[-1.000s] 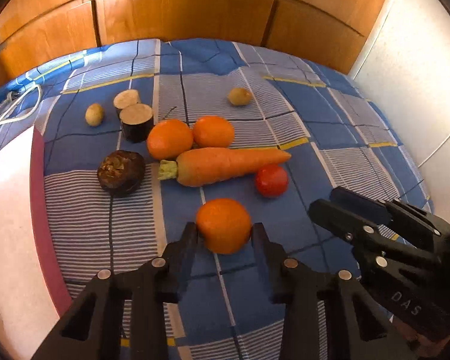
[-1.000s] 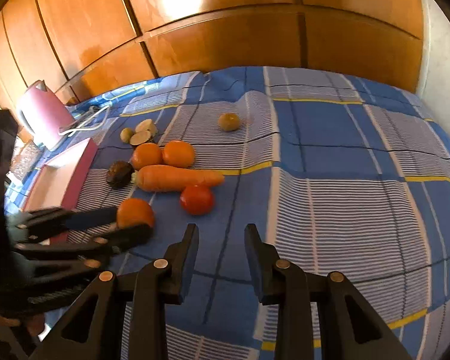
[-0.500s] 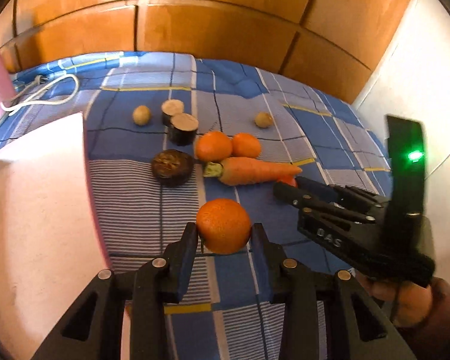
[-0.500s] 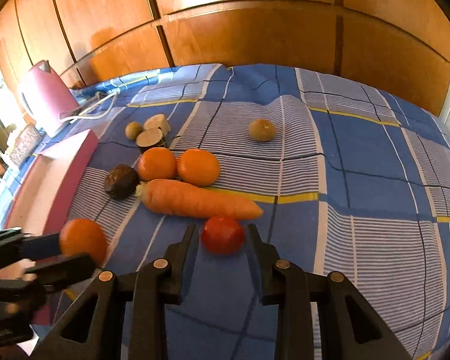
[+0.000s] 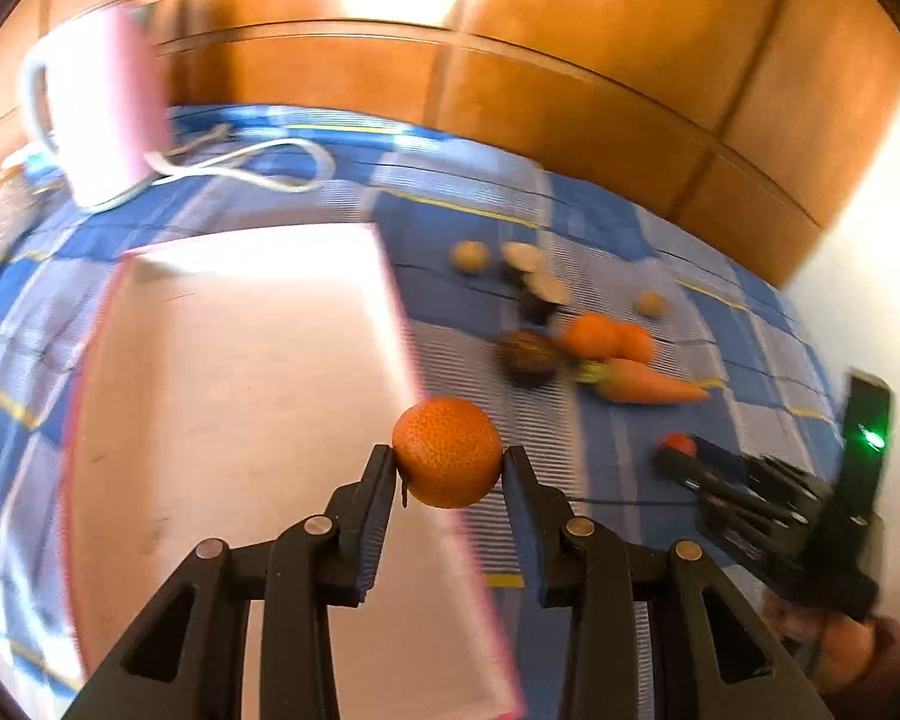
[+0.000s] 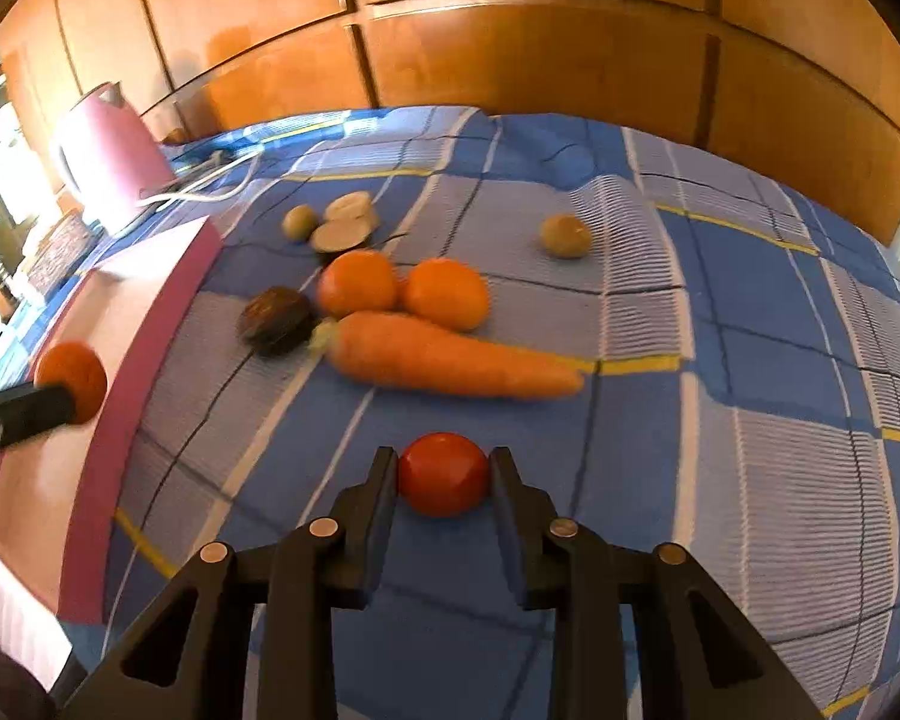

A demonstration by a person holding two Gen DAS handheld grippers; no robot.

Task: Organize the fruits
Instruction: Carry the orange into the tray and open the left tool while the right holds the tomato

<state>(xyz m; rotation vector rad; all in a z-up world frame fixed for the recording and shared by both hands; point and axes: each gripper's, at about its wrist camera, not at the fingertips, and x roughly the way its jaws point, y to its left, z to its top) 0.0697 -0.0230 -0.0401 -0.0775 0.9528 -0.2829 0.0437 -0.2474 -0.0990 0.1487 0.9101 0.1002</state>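
Observation:
My left gripper (image 5: 449, 461) is shut on an orange (image 5: 447, 452) and holds it in the air above the right edge of the pink tray (image 5: 234, 396). The held orange also shows in the right wrist view (image 6: 72, 379). My right gripper (image 6: 444, 468) has its jaws touching both sides of a red tomato (image 6: 444, 473) on the blue checked cloth (image 6: 750, 360). Beyond it lie a carrot (image 6: 450, 357), two oranges (image 6: 357, 282) (image 6: 447, 293) and a dark round fruit (image 6: 276, 319).
A pink kettle (image 5: 105, 114) with a white cord (image 5: 258, 162) stands behind the tray. Small brown fruits (image 6: 564, 235) (image 6: 300, 221) and cut dark pieces (image 6: 345, 227) lie further back. A wooden wall (image 6: 510, 48) closes the back.
My left gripper carried the orange left, from over the cloth to over the tray's edge. My right gripper moved forward and its jaws closed in on the tomato.

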